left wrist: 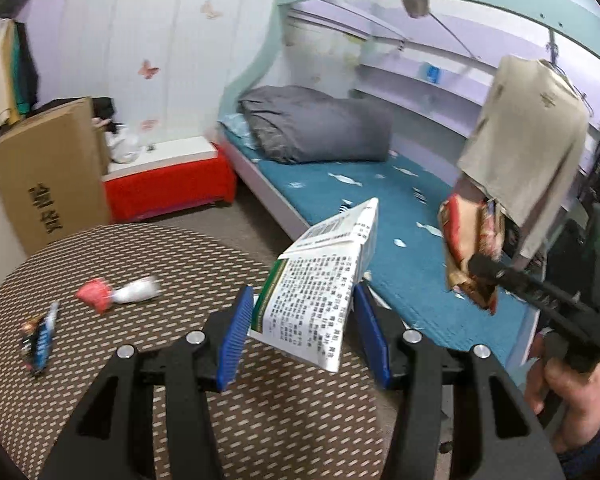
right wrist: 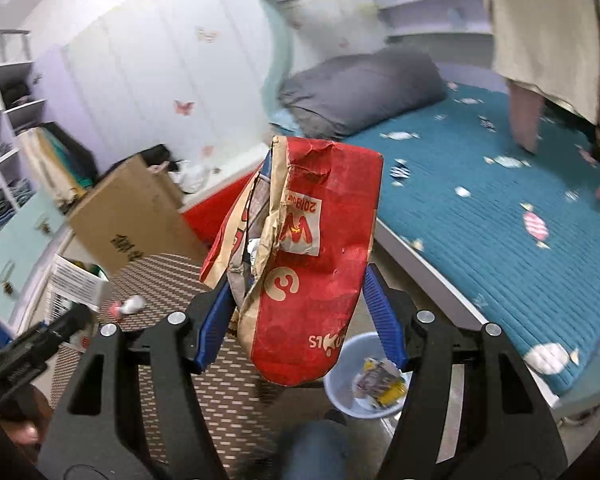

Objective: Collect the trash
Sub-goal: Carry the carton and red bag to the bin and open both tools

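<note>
My left gripper (left wrist: pixel 304 304) is shut on a white printed medicine box (left wrist: pixel 320 280), flattened and torn, held above the round patterned table (left wrist: pixel 148 380). My right gripper (right wrist: pixel 296 296) is shut on a crumpled red paper bag (right wrist: pixel 312 264), held up above a pale blue trash bin (right wrist: pixel 340 372) that holds several wrappers. The bag also shows in the left wrist view (left wrist: pixel 470 252), off to the right. On the table lie a red-and-white wrapper (left wrist: pixel 116 294) and a dark blue snack wrapper (left wrist: pixel 40 336).
A bed with a teal mattress (left wrist: pixel 380 208) and a grey duvet (left wrist: pixel 316 124) stands behind. A cardboard box (left wrist: pixel 52 172) and a red storage box (left wrist: pixel 168 188) are at the left. A beige shirt (left wrist: pixel 528 136) hangs at the right. A white basket (right wrist: pixel 76 284) sits beside the table.
</note>
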### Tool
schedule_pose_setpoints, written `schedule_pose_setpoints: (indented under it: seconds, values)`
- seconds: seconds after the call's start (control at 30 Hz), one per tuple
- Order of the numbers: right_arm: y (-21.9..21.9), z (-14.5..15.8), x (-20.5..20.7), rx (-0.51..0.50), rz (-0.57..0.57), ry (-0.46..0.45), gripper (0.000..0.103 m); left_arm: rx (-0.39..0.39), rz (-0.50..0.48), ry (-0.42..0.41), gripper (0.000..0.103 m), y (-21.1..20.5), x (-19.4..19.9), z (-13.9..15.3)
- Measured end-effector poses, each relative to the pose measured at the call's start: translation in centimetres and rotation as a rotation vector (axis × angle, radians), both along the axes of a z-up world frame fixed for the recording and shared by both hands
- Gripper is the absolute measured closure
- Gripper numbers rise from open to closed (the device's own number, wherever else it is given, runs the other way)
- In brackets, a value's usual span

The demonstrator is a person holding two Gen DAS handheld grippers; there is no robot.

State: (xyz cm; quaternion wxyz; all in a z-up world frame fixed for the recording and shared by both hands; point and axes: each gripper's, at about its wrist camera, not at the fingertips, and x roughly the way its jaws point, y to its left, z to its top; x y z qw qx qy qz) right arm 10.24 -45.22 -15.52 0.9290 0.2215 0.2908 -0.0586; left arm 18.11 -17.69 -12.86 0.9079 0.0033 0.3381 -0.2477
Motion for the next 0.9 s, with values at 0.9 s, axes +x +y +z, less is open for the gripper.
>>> schedule_pose_setpoints:
  seconds: [0.9]
  values:
    - [-5.1, -18.2, 8.7, 0.224, -0.023, 0.358, 0.036, 0.267, -0.2, 0.346, 0.043, -16.8, 11.6, -13.1]
